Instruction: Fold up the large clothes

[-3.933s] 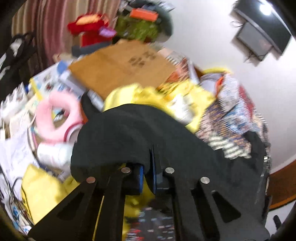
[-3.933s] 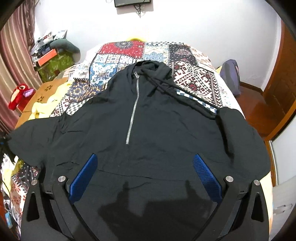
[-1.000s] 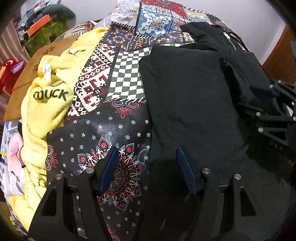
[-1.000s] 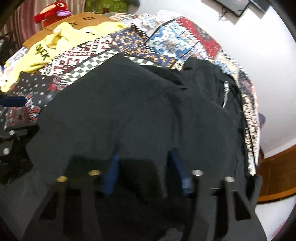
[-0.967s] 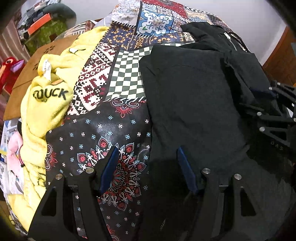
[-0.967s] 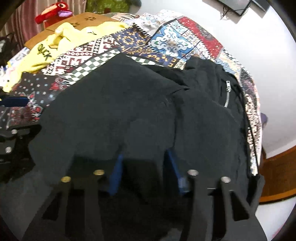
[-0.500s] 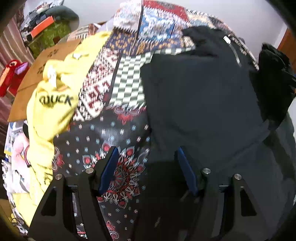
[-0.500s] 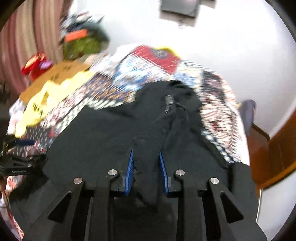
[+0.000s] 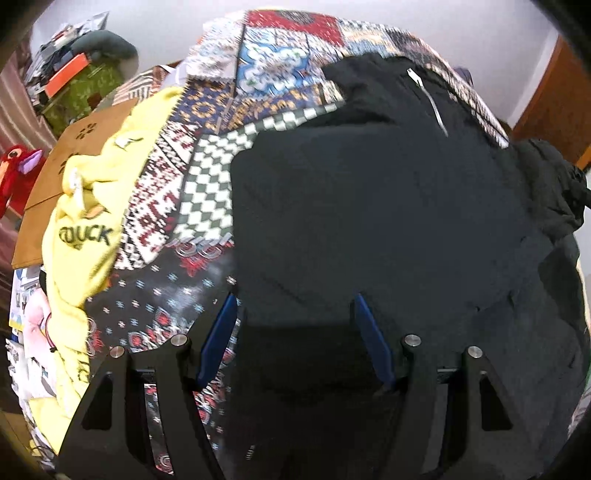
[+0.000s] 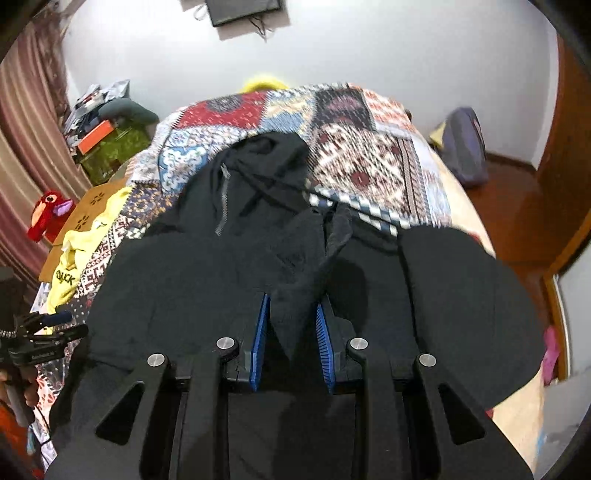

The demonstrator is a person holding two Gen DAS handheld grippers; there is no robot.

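Right wrist: right tongs (image 10: 291,332) pinch hoodie (image 10: 207,280) fold, apparently near edge.

Black zip hoodie (image 10: 192,280) lies spread on bed, sleeve lifted.

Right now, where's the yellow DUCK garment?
In the left wrist view the yellow DUCK garment lies bunched at the left edge of the patchwork bedspread, beside the brown cardboard, apart from the black hoodie.

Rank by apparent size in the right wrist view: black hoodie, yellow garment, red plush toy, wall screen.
1. black hoodie, by far the largest.
2. yellow garment.
3. wall screen and red plush toy look about alike; the screen is cut off at the top and farther away, so unranked.
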